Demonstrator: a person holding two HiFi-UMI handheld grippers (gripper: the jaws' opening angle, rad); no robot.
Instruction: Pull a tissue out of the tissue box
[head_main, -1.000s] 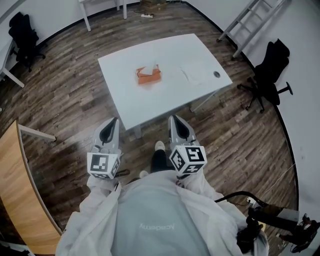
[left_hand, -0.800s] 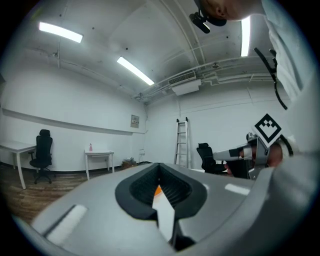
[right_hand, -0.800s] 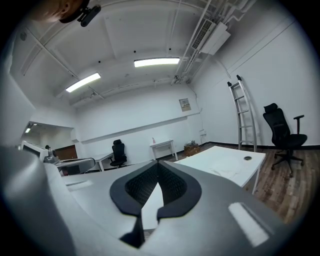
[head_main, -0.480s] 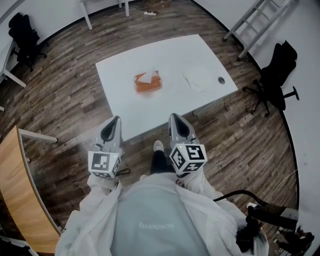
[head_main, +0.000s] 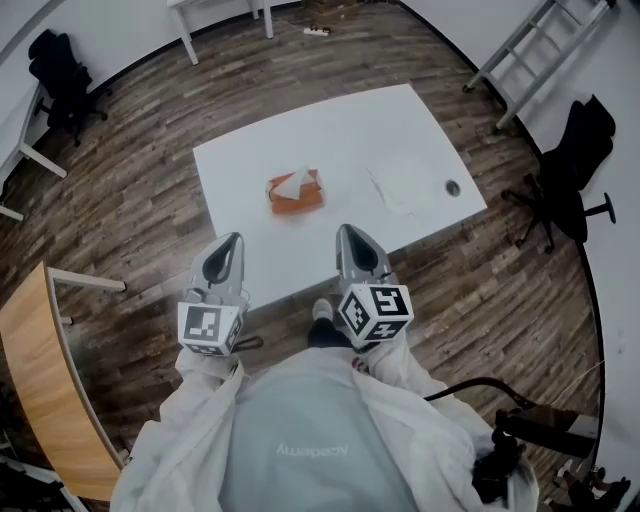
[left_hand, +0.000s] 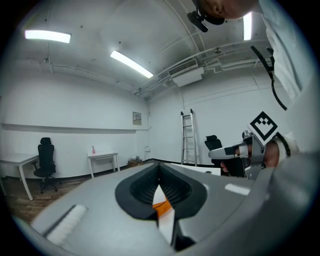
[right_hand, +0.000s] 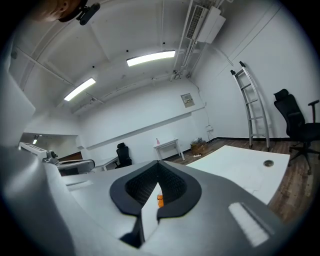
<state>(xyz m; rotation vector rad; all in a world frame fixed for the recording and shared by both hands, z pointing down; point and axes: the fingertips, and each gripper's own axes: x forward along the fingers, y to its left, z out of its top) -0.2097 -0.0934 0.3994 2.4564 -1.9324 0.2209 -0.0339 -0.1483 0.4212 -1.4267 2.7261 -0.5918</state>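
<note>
The left gripper (head_main: 231, 240) and the right gripper (head_main: 347, 232) are held side by side at the near edge of the white surface (head_main: 250, 180), each with its jaws pressed together at the tips and pinching nothing. The orange tissue box (head_main: 297, 197) sits near the middle of that surface, well apart from both pairs of jaws and ahead of the space between them. A white tissue (head_main: 291, 181) stands out of its top.

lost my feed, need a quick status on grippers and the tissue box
Both shut, empty: left gripper, right gripper, at the near edge of the table. Mid-table, tissue box, tissue sticking up, untouched. Nothing between grippers and box.
</note>
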